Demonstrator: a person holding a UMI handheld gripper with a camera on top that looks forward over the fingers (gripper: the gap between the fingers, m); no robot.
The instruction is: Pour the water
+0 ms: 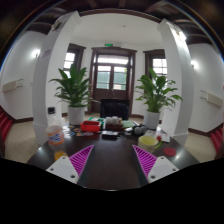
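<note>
My gripper (112, 163) hangs over a dark table (112, 150) with its two magenta-padded fingers (80, 160) spread wide apart. Nothing lies between them but bare tabletop. Well beyond the fingers, along the table's far edge, stand several small items: a red bowl-like thing (91, 127), a dark object (112, 124) and a green one (133, 128). To the left stands a clear cup or bottle with colourful contents (56, 135). A yellow-green dish (149, 141) sits just past the right finger. I cannot pick out which vessel holds water.
Two large potted plants (73, 90) (158, 92) flank a dark wooden door (112, 80) at the back of the room. White pillars (50, 75) rise on either side. A small red thing (169, 151) lies at the table's right edge.
</note>
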